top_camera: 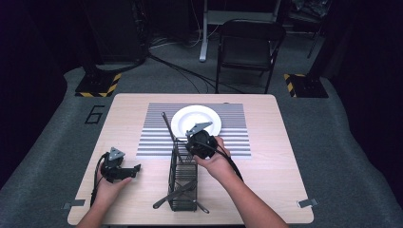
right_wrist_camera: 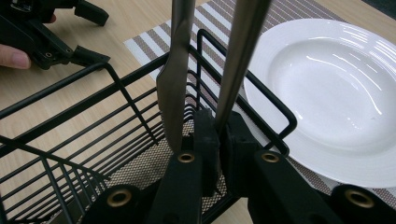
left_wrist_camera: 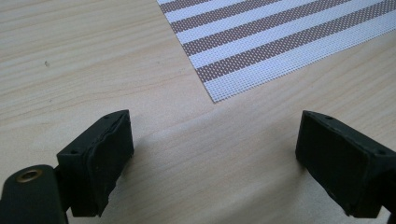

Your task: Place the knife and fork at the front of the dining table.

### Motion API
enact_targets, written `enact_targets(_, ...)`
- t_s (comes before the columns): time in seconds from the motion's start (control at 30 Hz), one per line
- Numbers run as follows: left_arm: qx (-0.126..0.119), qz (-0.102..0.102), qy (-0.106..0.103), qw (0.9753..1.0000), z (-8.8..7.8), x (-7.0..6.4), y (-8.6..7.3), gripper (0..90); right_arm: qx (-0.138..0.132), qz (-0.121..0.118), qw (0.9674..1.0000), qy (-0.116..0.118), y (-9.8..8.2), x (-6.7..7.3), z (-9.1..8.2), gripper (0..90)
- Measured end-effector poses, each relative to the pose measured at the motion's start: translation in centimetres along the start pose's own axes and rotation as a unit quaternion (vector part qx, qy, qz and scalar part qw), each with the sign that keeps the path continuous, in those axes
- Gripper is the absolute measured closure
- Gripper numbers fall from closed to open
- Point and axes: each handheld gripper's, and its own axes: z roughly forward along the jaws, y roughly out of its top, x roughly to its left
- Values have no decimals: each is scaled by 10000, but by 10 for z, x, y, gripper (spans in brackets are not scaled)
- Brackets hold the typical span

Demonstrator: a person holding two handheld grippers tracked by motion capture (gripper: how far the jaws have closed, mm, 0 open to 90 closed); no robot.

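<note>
Gripping a slender metal utensil handle (right_wrist_camera: 233, 60), the right tongs (right_wrist_camera: 218, 140) are pressed onto it low down, at the far end of the black wire cutlery basket (top_camera: 183, 183). The handle rises steeply from the pinch, leaning away over the basket's end rim. Which utensil it is cannot be told, since its working end is out of frame. A second utensil (right_wrist_camera: 175, 84), flat and blade-like, stands just beside the held one, apart from the pads.

Judgement: the step in hand appears to be lifting this piece out of the basket. Done well, it would rise along its own axis, clear of the rim wire and without dragging its neighbour.

A white plate (top_camera: 196, 120) sits on the striped placemat (top_camera: 237, 137) just beyond the basket. More cutlery (top_camera: 173, 194) lies crossed at the basket's near end.

The left tongs (top_camera: 135, 170) are spread wide with nothing between them, low over the bare counter (top_camera: 285, 156) near the placemat's corner, well apart from the basket.
</note>
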Motion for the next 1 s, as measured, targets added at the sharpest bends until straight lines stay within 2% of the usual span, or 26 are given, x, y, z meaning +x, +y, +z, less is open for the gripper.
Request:
enact_targets(0.17,-1,1,-1,10000,0,0,0,111,15,-32,10000,-61,1,0,2,868)
enact_targets(0.3,0,-1,1,10000,0,0,0,111,26,-51,10000,-21,2,-1,1,871)
enact_targets(0.43,2,2,1,10000,0,0,0,111,22,-187,9998,-8,5,1,-4,872)
enact_targets(0.67,-1,0,-1,10000,0,0,0,111,25,-119,9998,134,15,0,-19,871)
enact_targets(0.73,0,0,1,10000,0,0,0,111,30,-5,9997,228,19,-2,-26,871)
enact_targets(0.87,3,2,1,10000,0,0,0,111,-7,-38,9997,260,22,-4,-32,871)
enact_targets(1.0,1,1,1,10000,0,0,0,111,28,-16,9992,398,28,-4,-42,871)
